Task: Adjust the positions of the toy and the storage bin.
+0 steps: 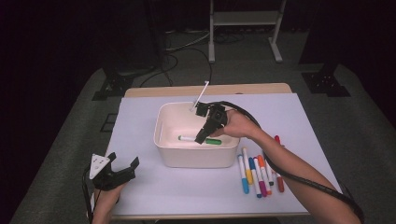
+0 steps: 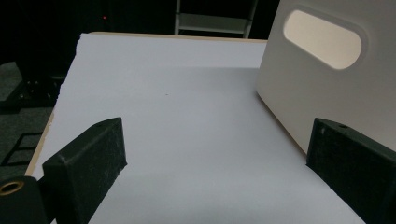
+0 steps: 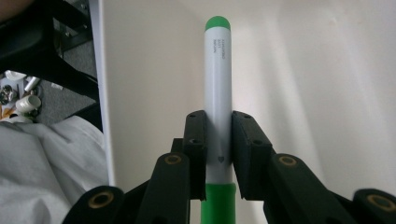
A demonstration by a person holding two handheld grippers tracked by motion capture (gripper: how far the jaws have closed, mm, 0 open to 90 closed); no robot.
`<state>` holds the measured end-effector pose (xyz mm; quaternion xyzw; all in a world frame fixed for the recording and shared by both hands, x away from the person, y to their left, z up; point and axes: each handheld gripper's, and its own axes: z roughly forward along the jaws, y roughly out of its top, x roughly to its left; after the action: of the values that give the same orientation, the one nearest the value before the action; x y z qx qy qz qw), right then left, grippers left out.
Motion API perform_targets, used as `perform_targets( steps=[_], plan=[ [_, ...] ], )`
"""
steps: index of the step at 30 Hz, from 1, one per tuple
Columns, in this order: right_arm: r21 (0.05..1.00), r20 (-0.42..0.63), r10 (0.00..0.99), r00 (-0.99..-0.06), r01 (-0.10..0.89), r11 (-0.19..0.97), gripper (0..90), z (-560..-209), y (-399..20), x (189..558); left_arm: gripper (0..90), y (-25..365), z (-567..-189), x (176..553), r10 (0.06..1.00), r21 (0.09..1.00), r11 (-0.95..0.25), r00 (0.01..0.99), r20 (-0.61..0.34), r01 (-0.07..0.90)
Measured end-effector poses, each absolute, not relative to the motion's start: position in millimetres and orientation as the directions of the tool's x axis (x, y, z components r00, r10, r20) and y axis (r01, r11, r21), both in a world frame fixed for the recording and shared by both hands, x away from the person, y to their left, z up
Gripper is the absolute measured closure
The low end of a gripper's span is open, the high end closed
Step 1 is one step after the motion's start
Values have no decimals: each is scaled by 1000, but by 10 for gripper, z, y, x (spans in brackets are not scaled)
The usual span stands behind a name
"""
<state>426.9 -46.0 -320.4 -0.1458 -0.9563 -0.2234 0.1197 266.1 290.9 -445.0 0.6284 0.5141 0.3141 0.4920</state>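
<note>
- One white bin (image 1: 196, 156) sits mid-surface and serves as the landmark; the surface (image 1: 140, 186) is covered by a pale sheet, and the work in hand looks like moving markers into that bin.
- Right gripper (image 1: 201, 138) reaches down inside the bin, its jaws pressed together on the white barrel of a green marker (image 1: 198, 139); the right gripper view shows the pads pinching the barrel (image 3: 218, 121) just above the green cap end, with the bin's inner wall close behind.
- Left gripper (image 1: 122, 166) rests on the surface near the bin's left front corner, jaws spread wide with nothing between them; the left gripper view shows the bin's side wall and handle slot (image 2: 323, 39) just ahead.
- Six loose markers (image 1: 259, 173) lie in a row just right of the bin's front corner, not yet moved.
- Step, as I judge it: the green marker is at or just above the bin's floor, in the placing phase.
- Next move calls for parting the right jaws so the marker drops flat, lifting clear of the bin's rim, then reaching for the nearest marker in the row beside the bin.
</note>
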Motion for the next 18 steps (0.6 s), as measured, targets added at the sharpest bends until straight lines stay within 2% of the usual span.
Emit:
perform_targets(
  steps=[18],
  plan=[
    [233, 229, 207, -951, 260, 937, 756, -3505, -166, 4196, 34, 2932, -4448, 2659, 956, 941, 22, 270, -119, 337]
  ],
)
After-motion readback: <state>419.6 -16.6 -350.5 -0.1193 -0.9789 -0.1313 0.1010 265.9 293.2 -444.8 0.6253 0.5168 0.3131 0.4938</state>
